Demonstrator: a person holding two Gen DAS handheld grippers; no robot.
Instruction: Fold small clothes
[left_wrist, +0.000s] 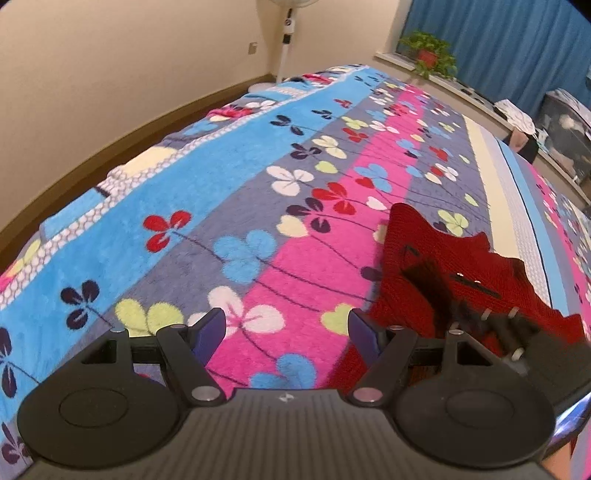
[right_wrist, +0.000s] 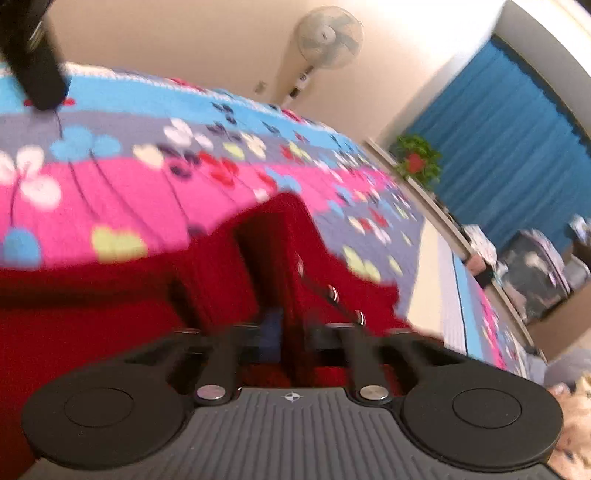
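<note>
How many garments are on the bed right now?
1. A red knitted garment lies on the flowered fleece blanket, its near edge pinched in the right gripper. The left gripper is open and empty. More could lie out of frame.

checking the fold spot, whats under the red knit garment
The red knit garment lies on the flowered blanket, pink and grey stripes showing around it. Whatever sits directly beneath is covered. The right claw is shut on its edge.

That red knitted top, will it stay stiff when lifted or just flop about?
Probably floppy: the red knitted top already drapes in folds where the right gripper pinches it. Its chunky knit looks grippy rather than slippery. It likely drags on the fleecy flowered blanket instead of sliding.
</note>
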